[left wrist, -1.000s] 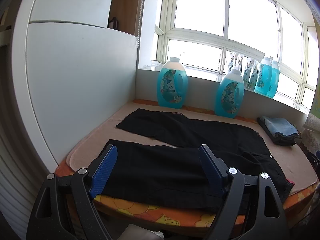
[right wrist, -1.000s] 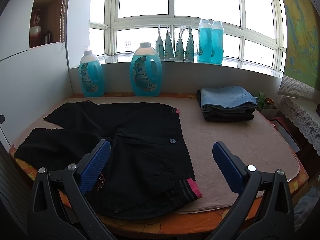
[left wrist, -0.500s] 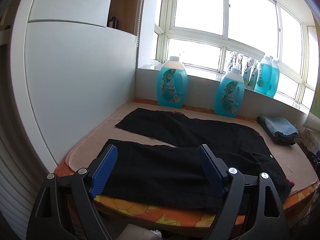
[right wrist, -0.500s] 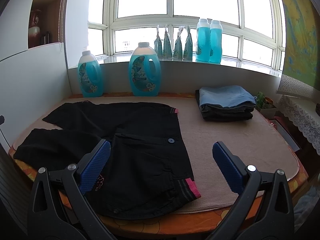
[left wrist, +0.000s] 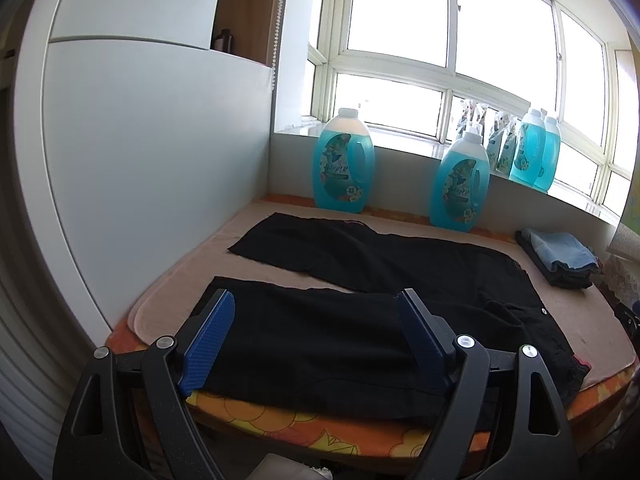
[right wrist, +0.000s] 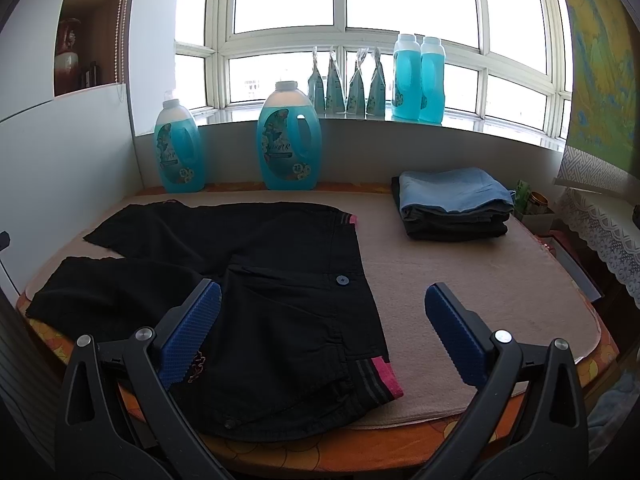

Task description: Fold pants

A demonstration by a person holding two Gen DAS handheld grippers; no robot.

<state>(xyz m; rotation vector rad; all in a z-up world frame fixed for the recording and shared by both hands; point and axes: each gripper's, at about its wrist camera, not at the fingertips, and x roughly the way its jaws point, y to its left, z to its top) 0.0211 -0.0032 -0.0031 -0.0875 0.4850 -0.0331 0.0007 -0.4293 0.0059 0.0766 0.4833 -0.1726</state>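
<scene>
Hovering low at the near edge of the bench (right wrist: pixel 480 280), both sets of tongs are held level and aimed toward the window, so nothing is gripped. The left tongs (left wrist: pixel 314 320) are spread wide apart, blue ribbed pads framing the nearer leg of the black pants (left wrist: pixel 360 320), and no contact with the cloth can be seen. The right tongs (right wrist: pixel 322 312) are spread just as wide over the waistband end of the black pants (right wrist: pixel 280 280), one pad above the fabric, the other above the bare beige mat (right wrist: pixel 480 260).

The pants are laid flat on the mat, legs fanned toward the white cabinet side (left wrist: pixel 160 160), the waist with its pink-and-grey striped band (right wrist: pixel 376 380) toward the right. A dark button (right wrist: pixel 342 279) is seen near the fly.

Further back, a folded stack of blue and dark clothes (right wrist: pixel 452 200) is parked on the mat, well apart from the pants. Two big turquoise detergent jugs (right wrist: pixel 288 140) stand against the back wall, with two slimmer blue bottles (right wrist: pixel 418 76) and some pouches (right wrist: pixel 346 84) up on the sill.

Hard to make out: the near hem of the pants is hidden behind the tong frames, the small gold mark by the right tongs' left pad can't be read, and whoever holds the tongs is out of frame entirely. Jug labels are too blurry too.
</scene>
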